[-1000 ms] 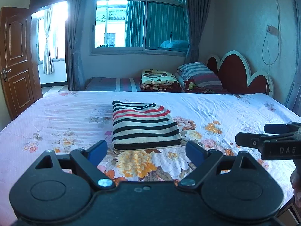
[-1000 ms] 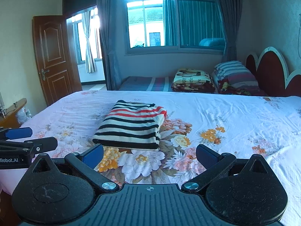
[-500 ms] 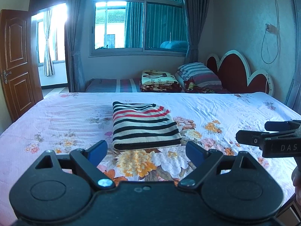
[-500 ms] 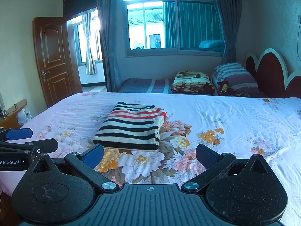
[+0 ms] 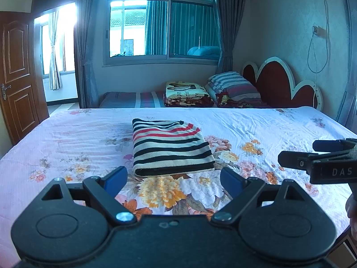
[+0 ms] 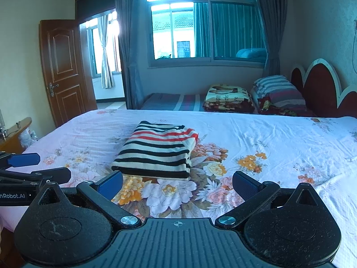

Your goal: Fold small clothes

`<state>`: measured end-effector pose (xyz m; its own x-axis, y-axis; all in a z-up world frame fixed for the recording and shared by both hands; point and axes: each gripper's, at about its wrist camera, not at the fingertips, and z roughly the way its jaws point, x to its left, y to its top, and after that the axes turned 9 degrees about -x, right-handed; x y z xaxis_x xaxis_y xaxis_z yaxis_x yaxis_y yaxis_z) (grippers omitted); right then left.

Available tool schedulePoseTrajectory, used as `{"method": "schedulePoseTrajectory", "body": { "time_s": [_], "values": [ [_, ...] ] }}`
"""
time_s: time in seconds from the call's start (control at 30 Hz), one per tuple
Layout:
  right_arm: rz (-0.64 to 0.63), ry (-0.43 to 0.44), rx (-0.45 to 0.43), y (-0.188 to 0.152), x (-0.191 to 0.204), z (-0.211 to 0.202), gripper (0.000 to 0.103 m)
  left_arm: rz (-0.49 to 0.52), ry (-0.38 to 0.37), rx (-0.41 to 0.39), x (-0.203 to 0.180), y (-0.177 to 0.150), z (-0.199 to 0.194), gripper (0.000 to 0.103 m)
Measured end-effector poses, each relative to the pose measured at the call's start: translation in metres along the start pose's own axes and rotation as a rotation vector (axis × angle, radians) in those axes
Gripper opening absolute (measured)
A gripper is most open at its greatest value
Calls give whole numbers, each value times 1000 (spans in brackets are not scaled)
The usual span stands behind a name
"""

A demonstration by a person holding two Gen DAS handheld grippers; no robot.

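A folded striped garment (image 5: 170,147), cream with black and red stripes, lies flat in the middle of the floral bedsheet (image 5: 256,129); it also shows in the right wrist view (image 6: 156,149). My left gripper (image 5: 174,179) is open and empty, hovering just in front of the garment's near edge. My right gripper (image 6: 177,185) is open and empty, also short of the garment. The right gripper shows at the right edge of the left wrist view (image 5: 316,156); the left gripper shows at the left edge of the right wrist view (image 6: 31,167).
A second bed with a folded blanket (image 5: 185,91) and striped pillows (image 5: 232,84) stands behind, under the window. A red headboard (image 5: 279,84) is at the right. A wooden door (image 6: 62,76) and a small side table (image 6: 13,134) are at the left.
Both grippers have drifted slightly; the view has shifted a little. The garment has not moved.
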<state>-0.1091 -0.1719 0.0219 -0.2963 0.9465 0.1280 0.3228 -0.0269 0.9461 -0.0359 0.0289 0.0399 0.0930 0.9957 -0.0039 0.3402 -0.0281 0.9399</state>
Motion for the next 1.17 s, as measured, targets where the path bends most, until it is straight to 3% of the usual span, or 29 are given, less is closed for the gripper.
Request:
{"method": "schedulePoseTrajectory", "body": {
  "time_s": [0.8, 1.17],
  "values": [
    [-28, 32, 24, -1, 1, 14, 103, -17, 16, -1, 9, -2, 3, 89],
    [-42, 39, 22, 1, 2, 16, 103, -10, -11, -30, 7, -1, 6, 89]
  ]
}}
